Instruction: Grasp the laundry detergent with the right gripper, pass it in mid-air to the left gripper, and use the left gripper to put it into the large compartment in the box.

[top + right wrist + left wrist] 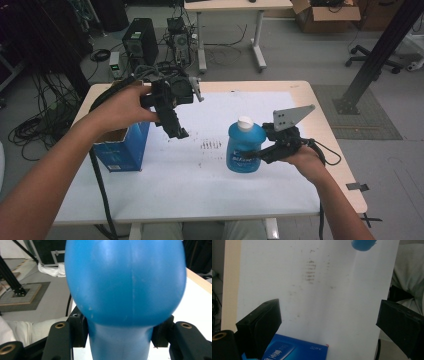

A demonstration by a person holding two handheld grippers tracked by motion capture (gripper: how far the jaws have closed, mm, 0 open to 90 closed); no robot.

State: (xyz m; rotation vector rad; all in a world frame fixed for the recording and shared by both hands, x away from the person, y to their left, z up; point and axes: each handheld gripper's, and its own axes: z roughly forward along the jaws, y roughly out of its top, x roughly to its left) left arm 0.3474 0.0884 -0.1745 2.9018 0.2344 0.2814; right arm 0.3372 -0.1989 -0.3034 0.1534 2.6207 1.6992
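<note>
A blue plastic bottle [244, 150] with a white cap is held upright just above the white table top [280, 185], right of centre. My right gripper [259, 151] is shut on its narrow waist from the right. In the right gripper view the bottle [125, 282] bulges above the black pads [80, 330], which press on both of its sides. My left gripper [176, 131] hangs in the air, pointing down, just right of an open-topped blue carton [122, 150]. Its jaws stand wide apart and empty [329, 327], with the carton [294, 350] below and the bottle's base [363, 244] far off.
Dark smudges [212, 145] mark the white mat between the carton and the bottle. Beyond the table stand a computer tower [140, 42], tangled floor cables [30, 130], a second table [235, 5] and a slanted black frame strut [380, 55].
</note>
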